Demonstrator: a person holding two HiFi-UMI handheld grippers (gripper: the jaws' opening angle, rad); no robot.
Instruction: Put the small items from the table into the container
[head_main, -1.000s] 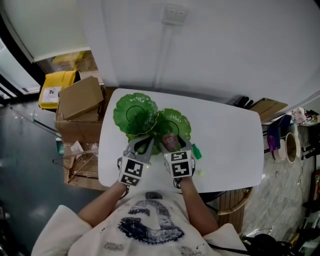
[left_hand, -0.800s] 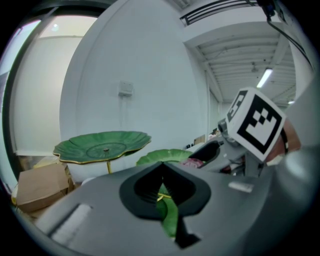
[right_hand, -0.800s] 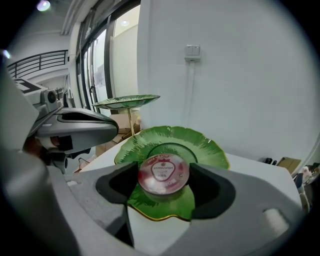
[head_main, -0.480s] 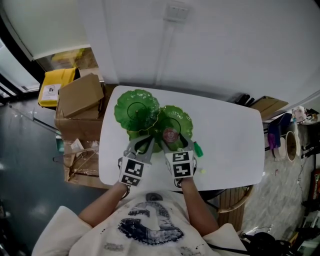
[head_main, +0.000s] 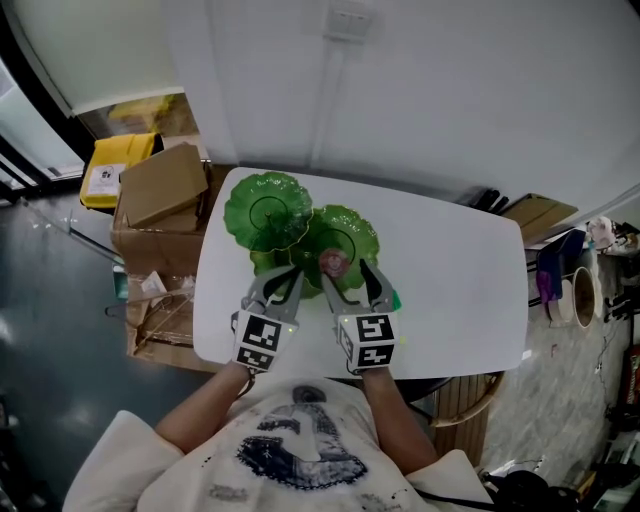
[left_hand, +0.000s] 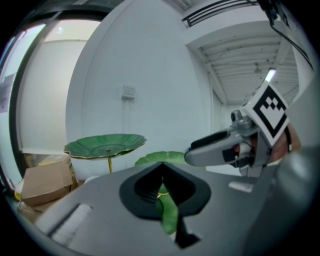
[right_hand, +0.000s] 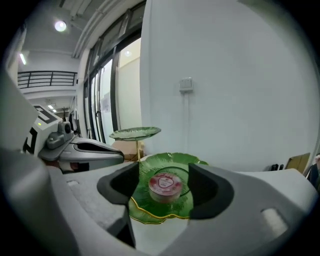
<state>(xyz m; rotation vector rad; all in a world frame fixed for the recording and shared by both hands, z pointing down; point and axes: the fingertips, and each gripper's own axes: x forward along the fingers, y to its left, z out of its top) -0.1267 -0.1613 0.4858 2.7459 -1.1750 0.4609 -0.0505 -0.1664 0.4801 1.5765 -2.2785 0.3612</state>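
Soft even indoor light, weak shadows; gripper views fisheye-bent, dark vignetted corners, near foreground blurred.

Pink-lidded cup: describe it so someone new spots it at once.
The white table holds a tiered green leaf-plate stand. The pink-lidded cup sits centred on its right-hand plate, just ahead of the right gripper. Its neighbours are green; it alone is pink.

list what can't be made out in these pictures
Print on the pink-lidded cup: too small and soft, right gripper view.
What the small green item beside the right tool is: too tiny, head view.
Most of the table in the left gripper view: blocked by the left tool itself.
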